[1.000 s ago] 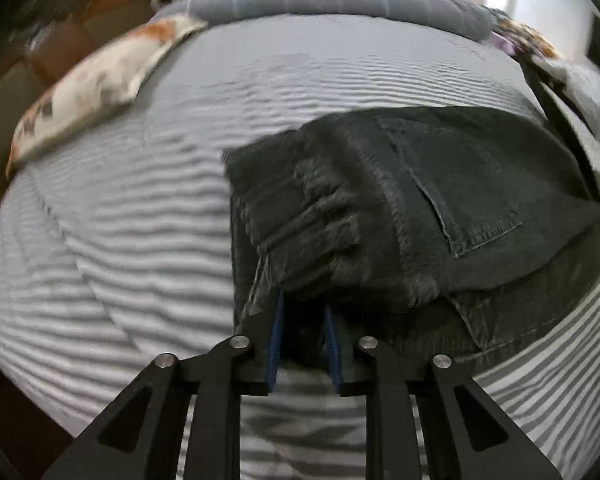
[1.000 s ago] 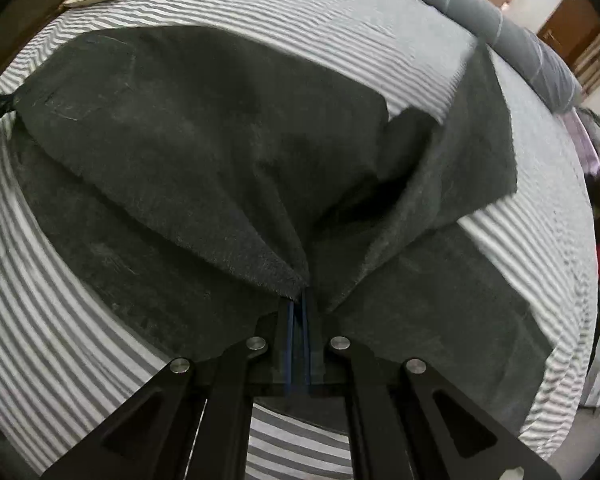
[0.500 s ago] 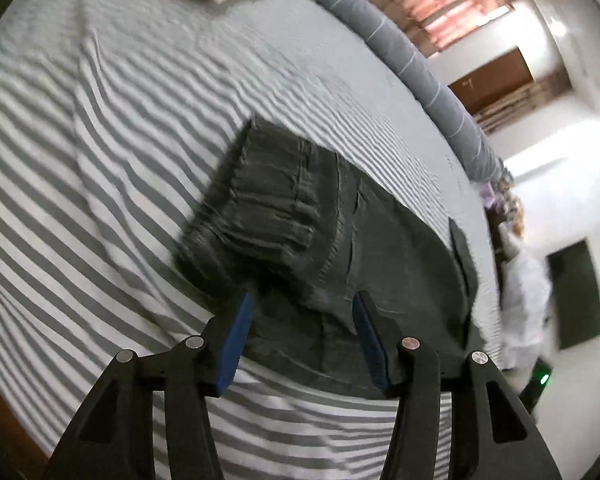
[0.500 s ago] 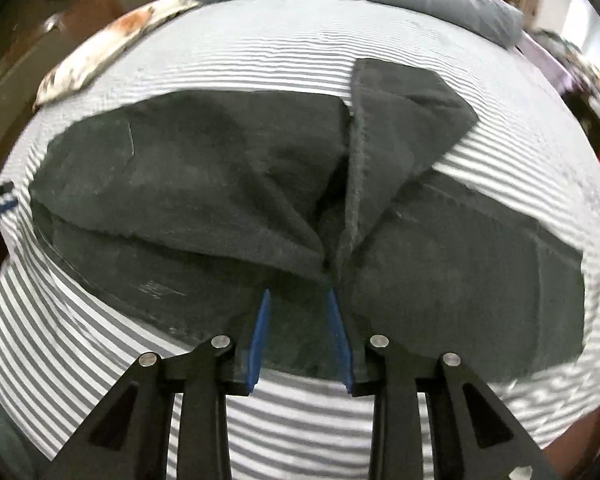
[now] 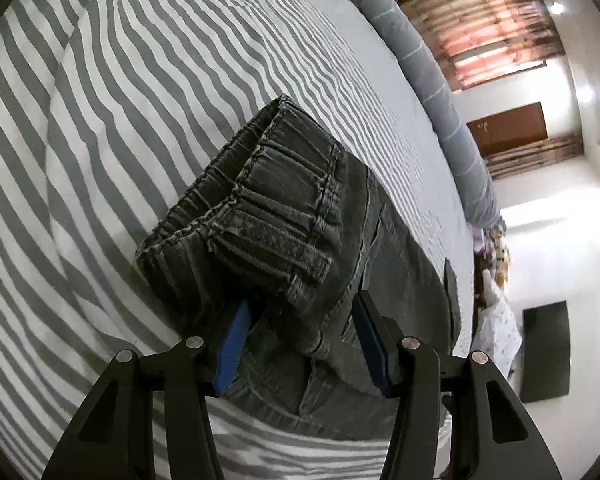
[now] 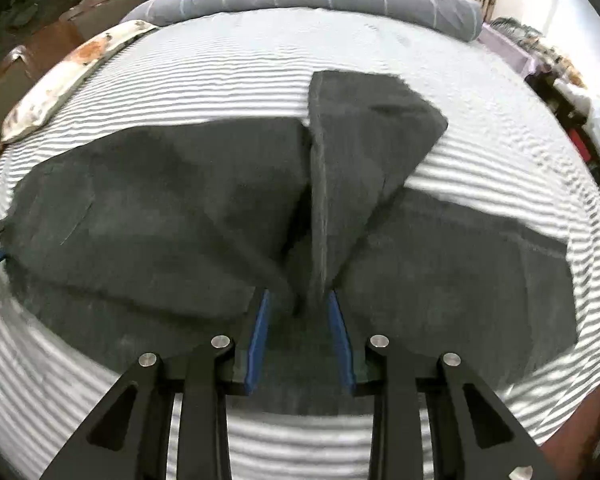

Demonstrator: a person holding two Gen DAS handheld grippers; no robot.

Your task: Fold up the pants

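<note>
Dark grey pants (image 6: 172, 208) lie on the striped bed (image 6: 260, 64), partly folded; one leg end (image 6: 364, 136) is turned back over the rest. Left tool (image 5: 300, 320): jaws apart, straddling the doubled waistband (image 5: 268, 208), not clamping. Right tool (image 6: 298, 312): jaws apart at the fold's near edge, holding nothing.

Dark grey denim pants (image 6: 172, 208) folded on the striped bed, elastic waistband (image 5: 260, 208) bunched just ahead of the left tongs, one leg end (image 6: 364, 136) angled away beyond the right tongs
</note>
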